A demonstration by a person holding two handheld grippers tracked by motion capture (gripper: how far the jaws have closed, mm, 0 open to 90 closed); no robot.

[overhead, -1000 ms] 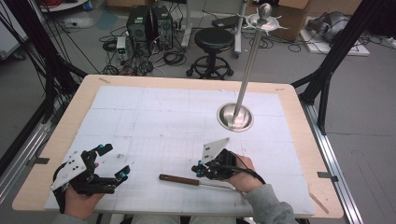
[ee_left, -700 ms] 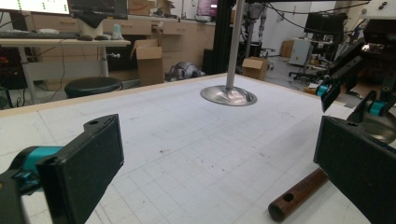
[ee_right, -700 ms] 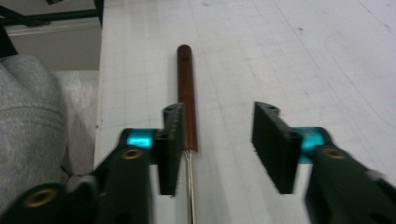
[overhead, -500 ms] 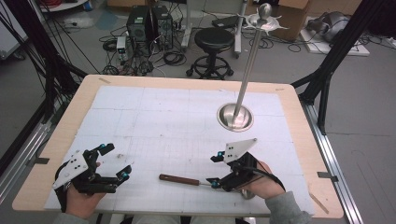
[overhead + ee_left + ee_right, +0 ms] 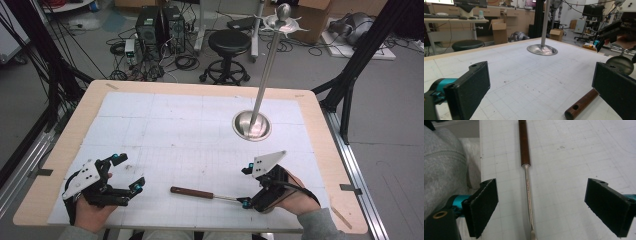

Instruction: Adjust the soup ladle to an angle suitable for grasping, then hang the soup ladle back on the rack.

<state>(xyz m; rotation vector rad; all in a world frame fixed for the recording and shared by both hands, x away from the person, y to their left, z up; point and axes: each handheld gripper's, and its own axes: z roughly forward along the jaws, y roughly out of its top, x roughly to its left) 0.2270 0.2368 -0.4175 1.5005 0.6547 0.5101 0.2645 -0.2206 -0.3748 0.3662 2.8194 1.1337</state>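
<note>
**Ladle let go, right jaws spread**

High view: my right gripper (image 5: 246, 186) has just opened and backed off toward 3 o'clock; the ladle (image 5: 200, 193) lies flat on the mat (image 5: 165, 125), so it is released.

Left gripper view: left gripper (image 5: 541, 92) gapes, empty, ladle at 4 o'clock.

Right gripper view: the shaft lies between spread pads (image 5: 484, 205), untouched.

It was a robotics lab: a wooden table (image 5: 320, 125) under a white gridded mat (image 5: 165, 130), black computer towers (image 5: 157, 25) and tangled cables (image 5: 185, 62) on the far floor, cardboard boxes (image 5: 499, 31) beside desks.
</note>
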